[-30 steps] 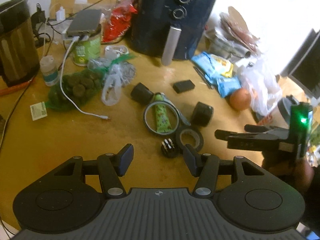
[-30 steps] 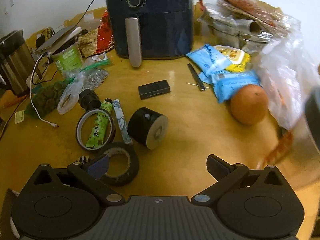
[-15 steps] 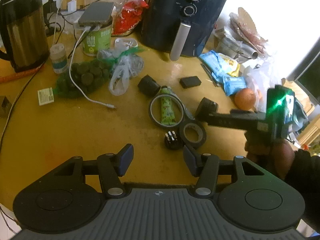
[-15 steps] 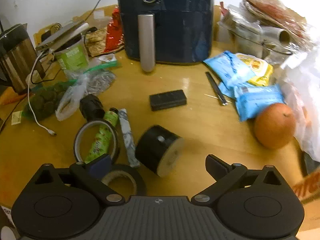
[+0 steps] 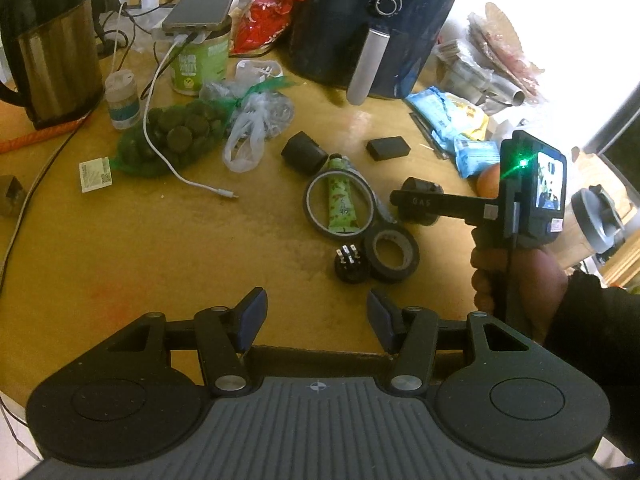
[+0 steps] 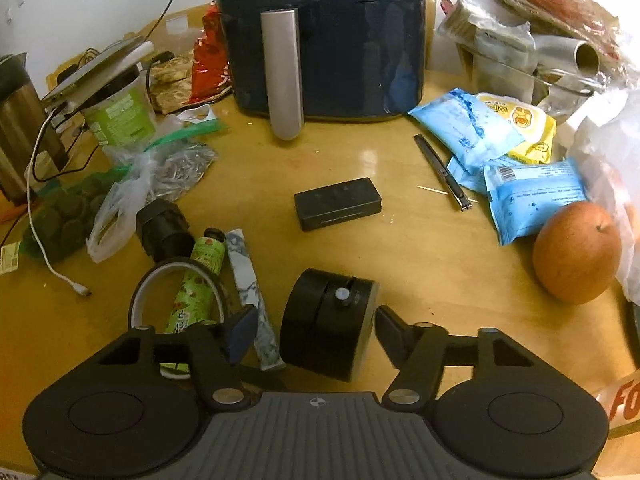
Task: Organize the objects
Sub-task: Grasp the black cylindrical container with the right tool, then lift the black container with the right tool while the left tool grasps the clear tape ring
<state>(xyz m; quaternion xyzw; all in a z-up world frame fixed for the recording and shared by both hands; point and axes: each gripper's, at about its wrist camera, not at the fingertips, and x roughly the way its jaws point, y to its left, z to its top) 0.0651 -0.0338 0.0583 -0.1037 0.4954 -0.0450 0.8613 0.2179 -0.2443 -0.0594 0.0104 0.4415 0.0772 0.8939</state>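
Note:
A black cylinder (image 6: 328,332) lies on its side on the wooden table (image 6: 420,248), between the fingers of my right gripper (image 6: 314,332). The jaws are closing around it: the right pad is almost at its pale end, while a gap remains at the left pad (image 6: 240,332). In the left wrist view a right-gripper finger (image 5: 432,202) crosses the cylinder (image 5: 420,186), and a hand holds the handle. My left gripper (image 5: 316,320) hovers open over bare table with nothing between its fingers. A black tape roll (image 5: 392,252), a thin tape ring (image 5: 312,208) and a green tube (image 5: 340,200) lie ahead.
A dark air fryer (image 6: 340,40) stands at the back and a kettle (image 5: 52,40) at the far left. A black box (image 6: 338,208), a pen (image 6: 440,172), blue wipe packs (image 6: 532,196) and a brown round fruit (image 6: 576,254) lie to the right. A netted bag (image 5: 176,136) and a cable (image 5: 160,136) lie left.
My right gripper has moved forward and down to the black cylinder, and its jaws have narrowed around it. The left gripper has stayed open and barely moved.

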